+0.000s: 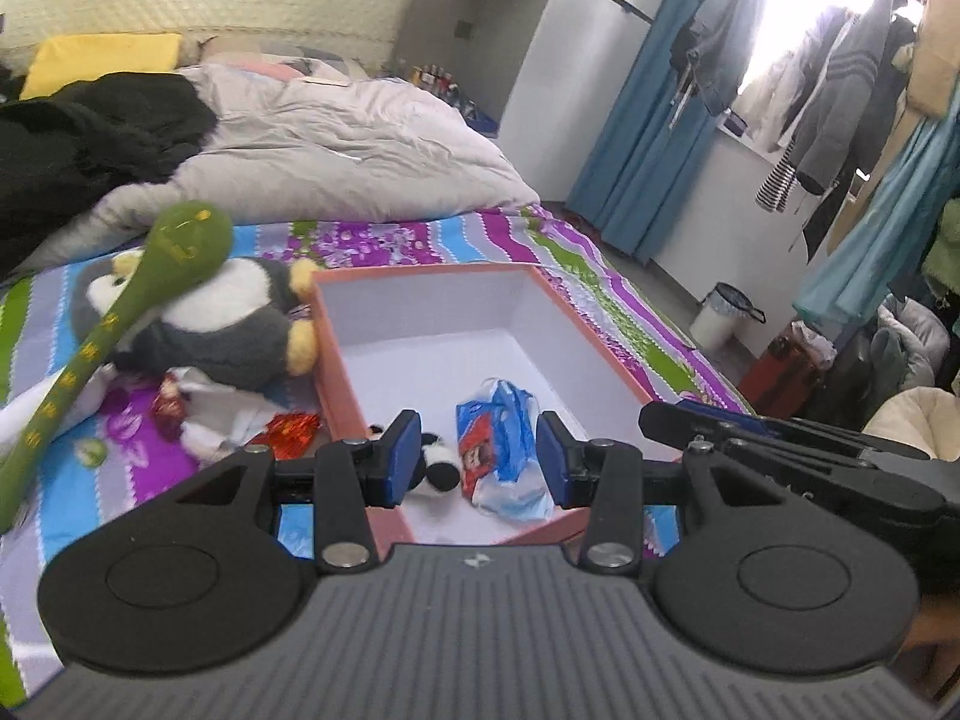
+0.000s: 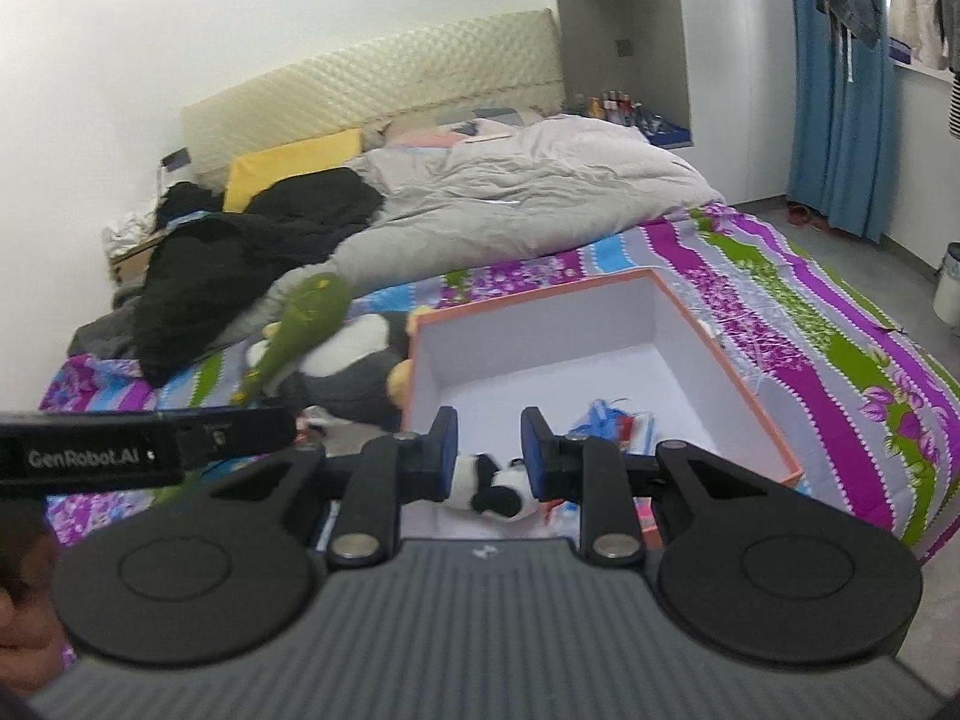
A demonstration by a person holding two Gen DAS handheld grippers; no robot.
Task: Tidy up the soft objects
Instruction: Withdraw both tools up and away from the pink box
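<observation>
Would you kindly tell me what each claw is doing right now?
Left claw: open, holding nothing, above the box.
Right claw: open, holding nothing.

Daylight floods in from the overexposed bright window [image 1: 798,18] far right of the tongs, glaring white. Fisheye bending curves the edges; both views are soft, slightly blurred throughout.

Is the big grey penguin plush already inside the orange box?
No: the penguin plush lies on the striped bedspread just outside the box, against its left wall.
</observation>
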